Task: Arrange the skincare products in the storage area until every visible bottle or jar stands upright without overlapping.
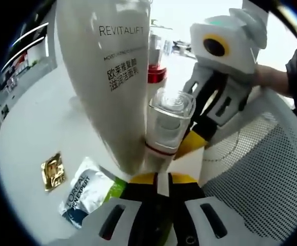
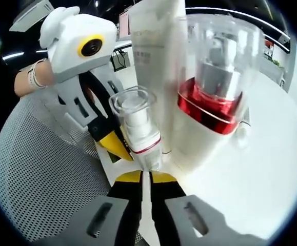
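Observation:
A small white pump bottle (image 1: 166,128) (image 2: 138,128) with a clear cap and a thin red ring stands upright right in front of both grippers. My left gripper (image 1: 162,179) (image 2: 115,146) is shut, its yellow tips at the bottle's base on one side. My right gripper (image 2: 145,178) (image 1: 192,144) is shut too, with its tips at the base from the other side. A tall white REVITALIFT tube (image 1: 112,77) (image 2: 151,51) stands just behind the bottle. A bigger bottle (image 2: 215,97) (image 1: 156,72) with a red collar and clear cap stands upright beside the tube.
Two flat sachets lie on the white table (image 1: 35,128): a gold sachet (image 1: 52,171) and a white L'Oreal sachet (image 1: 86,192). A white perforated mesh surface (image 1: 261,169) (image 2: 40,174) lies under the grippers' side. A person's hand (image 1: 271,77) holds the right gripper.

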